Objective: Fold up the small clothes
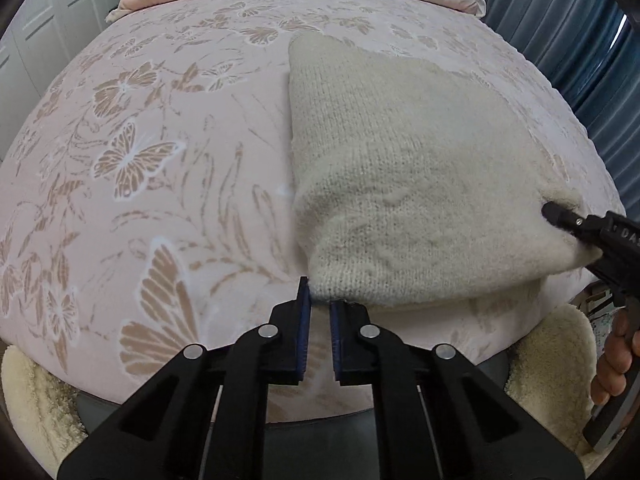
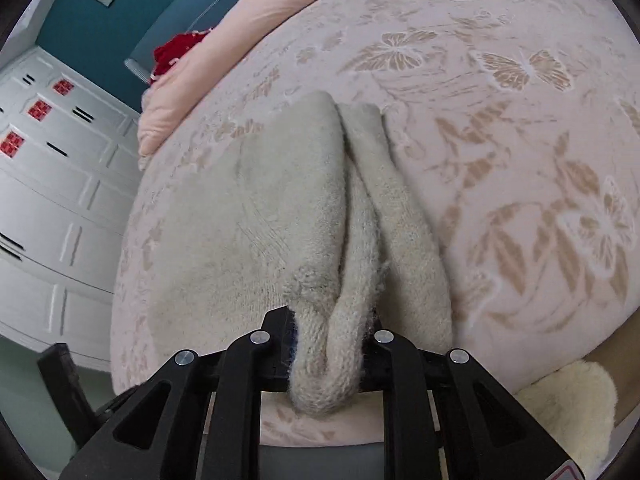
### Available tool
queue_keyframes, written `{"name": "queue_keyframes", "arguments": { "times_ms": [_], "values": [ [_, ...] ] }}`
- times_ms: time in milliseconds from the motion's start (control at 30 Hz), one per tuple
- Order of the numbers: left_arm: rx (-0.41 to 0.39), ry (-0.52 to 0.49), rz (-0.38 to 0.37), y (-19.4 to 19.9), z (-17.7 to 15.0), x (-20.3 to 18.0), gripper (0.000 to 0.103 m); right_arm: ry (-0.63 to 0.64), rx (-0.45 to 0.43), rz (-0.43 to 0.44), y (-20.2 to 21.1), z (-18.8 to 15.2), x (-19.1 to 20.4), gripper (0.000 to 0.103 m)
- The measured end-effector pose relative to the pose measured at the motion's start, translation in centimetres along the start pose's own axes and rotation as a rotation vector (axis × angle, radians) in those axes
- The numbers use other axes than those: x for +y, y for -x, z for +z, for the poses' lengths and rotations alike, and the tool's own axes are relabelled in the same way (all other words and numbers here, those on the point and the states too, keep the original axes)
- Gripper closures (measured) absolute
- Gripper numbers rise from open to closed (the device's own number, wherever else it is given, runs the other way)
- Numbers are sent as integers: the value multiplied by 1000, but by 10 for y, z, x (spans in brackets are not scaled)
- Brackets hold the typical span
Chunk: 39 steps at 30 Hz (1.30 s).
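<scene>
A: Sweater (image 1: 400, 184) lies on the bed (image 1: 160, 160), part-folded. Jaws?

B: Right gripper (image 2: 332, 344) clenches its near edge; left gripper (image 1: 318, 308), slightly parted, grasps nothing. Grab that corner too, lift evenly.

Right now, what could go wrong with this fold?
1. The left tool sits at the near corner of the cream knit with a gap between its pads; the corner does not look gripped, so lifting now may move one side only.
2. The right tool clamps a thick bunched wad; the fold may come out lumpy.
3. The knit lies near the bed edge and could slide off.
</scene>
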<state>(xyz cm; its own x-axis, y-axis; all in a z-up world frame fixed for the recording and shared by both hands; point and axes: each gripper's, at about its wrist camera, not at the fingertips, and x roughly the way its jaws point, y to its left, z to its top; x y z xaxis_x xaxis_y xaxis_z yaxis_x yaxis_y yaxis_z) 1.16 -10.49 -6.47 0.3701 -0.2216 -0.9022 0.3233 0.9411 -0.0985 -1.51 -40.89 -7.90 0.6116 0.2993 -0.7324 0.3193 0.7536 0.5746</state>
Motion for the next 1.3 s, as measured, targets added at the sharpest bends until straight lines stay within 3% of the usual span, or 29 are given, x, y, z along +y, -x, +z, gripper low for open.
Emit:
{"name": "queue_keyframes", "arguments": {
  "times_ms": [167, 300, 367, 467, 500, 633, 700, 800, 867, 967, 1033, 1133, 1233, 1300],
  "values": [
    [-1, -11, 1, 5, 1, -1, 95, 93, -109, 43, 29, 12, 29, 87],
    [2, -25, -30, 10, 0, -8, 91, 81, -6, -108, -13, 7, -11, 87],
    [1, -27, -52, 17, -3, -12, 88, 4, -10, -46, -14, -1, -29, 86],
    [-28, -51, -53, 31, -8, -16, 76, -44, -9, 13, -2, 1, -29, 76],
    [-43, -52, -50, 37, -9, -15, 67, -36, -18, 5, 5, 2, -25, 73],
    [-118, -35, -25, 58, -5, -10, 48, 124, -156, -128, 44, 9, 16, 70],
    [-131, -5, -12, 62, -1, -4, 46, 213, -191, -99, 56, 14, 47, 71],
    [-125, 40, 5, 61, 3, 4, 45, 299, -137, 26, 49, 16, 92, 74],
    [-124, 60, 21, 62, 3, 10, 45, 357, -96, 59, 31, 9, 118, 74],
    [-126, 87, 42, 65, 3, 21, 39, 414, 58, 35, -27, -14, 133, 74],
    [-131, 100, 50, 67, 2, 29, 38, 436, 240, -76, -86, -40, 119, 78],
    [-128, 128, 59, 68, 1, 40, 38, 452, 187, -83, -71, -44, 129, 79],
    [-126, 149, 65, 65, 1, 46, 37, 403, 98, 11, -40, -26, 148, 81],
    [-120, 163, 66, 62, 2, 47, 37, 446, 69, -2, -40, -20, 164, 81]
  ]
}}
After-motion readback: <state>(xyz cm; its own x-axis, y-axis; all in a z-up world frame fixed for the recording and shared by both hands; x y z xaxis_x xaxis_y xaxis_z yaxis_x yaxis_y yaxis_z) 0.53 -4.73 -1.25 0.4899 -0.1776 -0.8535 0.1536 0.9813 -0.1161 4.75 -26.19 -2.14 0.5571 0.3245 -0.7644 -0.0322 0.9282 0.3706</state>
